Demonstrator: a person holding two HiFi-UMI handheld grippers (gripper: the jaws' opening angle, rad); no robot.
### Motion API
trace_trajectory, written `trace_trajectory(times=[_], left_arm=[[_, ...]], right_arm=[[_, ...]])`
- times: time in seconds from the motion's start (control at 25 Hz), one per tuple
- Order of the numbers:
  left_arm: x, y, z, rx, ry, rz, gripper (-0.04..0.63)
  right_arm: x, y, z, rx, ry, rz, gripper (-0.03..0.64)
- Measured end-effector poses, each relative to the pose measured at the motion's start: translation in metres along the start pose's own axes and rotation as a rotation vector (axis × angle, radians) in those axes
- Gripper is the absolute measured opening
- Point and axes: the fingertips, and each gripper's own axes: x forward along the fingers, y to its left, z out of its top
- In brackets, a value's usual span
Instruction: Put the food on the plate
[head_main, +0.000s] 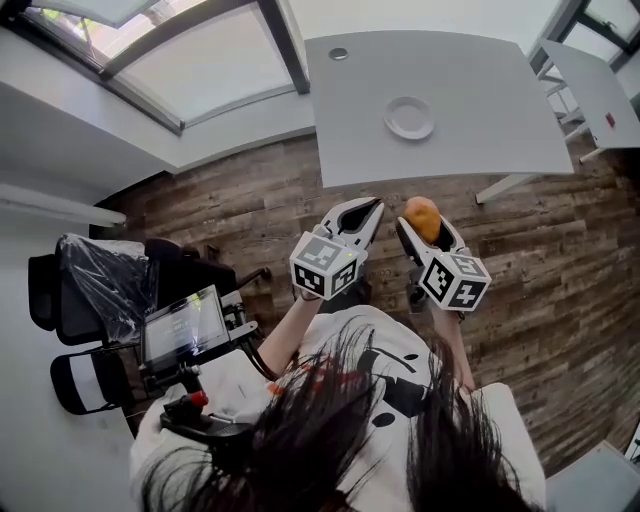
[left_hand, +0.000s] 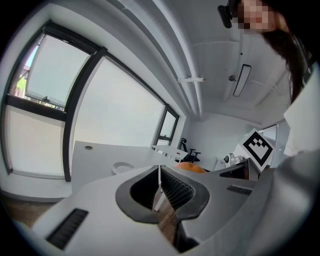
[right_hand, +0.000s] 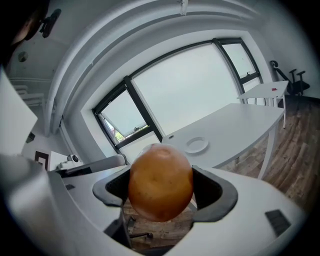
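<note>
Sitting pinched between the fingers of the right gripper (head_main: 424, 232), the food (head_main: 422, 217), a round, orange-brown piece with a smooth, faintly speckled skin, is held in the air above the wooden floor (head_main: 230, 210), well apart from the plate (head_main: 410, 117). The plate is seen empty on the pale desk (head_main: 470, 90) ahead. In the right gripper view the food (right_hand: 161, 182) is shown filling the gap between the fingers, taken across its widest part, with its rounded top left free. It is judged to be light and fairly firm. Its curved, smooth skin could let it slip or roll, so a hold across the middle with moderate pressure is thought best, and a low release onto the plate is advised. The left gripper (head_main: 365, 212) is held just beside the right one at about the same height, its fingers pressed together with nothing between them. Both grippers are pointed forward toward the desk and kept close in front of the person's body, short of the desk edge. The carry to the plate is judged not yet made.
</note>
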Motion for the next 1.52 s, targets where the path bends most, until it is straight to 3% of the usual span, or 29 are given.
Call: trace_trajectory(times=[0.12, 0.48, 0.84, 1.32, 1.52], left_arm=[[0.009, 0.034, 0.011, -0.006, -0.001, -0.016, 0.006], [0.018, 0.025, 0.011, 0.021, 0.016, -0.069, 0.006], [0.055, 0.070, 0.015, -0.018, 0.055, -0.096, 0.006], [0.102, 0.104, 0.025, -0.012, 0.071, -0.022, 0.006], [0.143, 0.121, 0.037, -0.028, 0.069, 0.024, 0.006]], right_arm=[[0.029, 0.004, 0.014, 0.001, -0.007, -0.024, 0.371], [0.021, -0.002, 0.020, 0.014, -0.055, -0.053, 0.371], [0.074, -0.014, 0.043, 0.024, -0.023, -0.087, 0.371], [0.127, -0.064, 0.087, -0.002, 0.006, -0.056, 0.371], [0.162, -0.092, 0.105, -0.046, 0.074, -0.020, 0.371]])
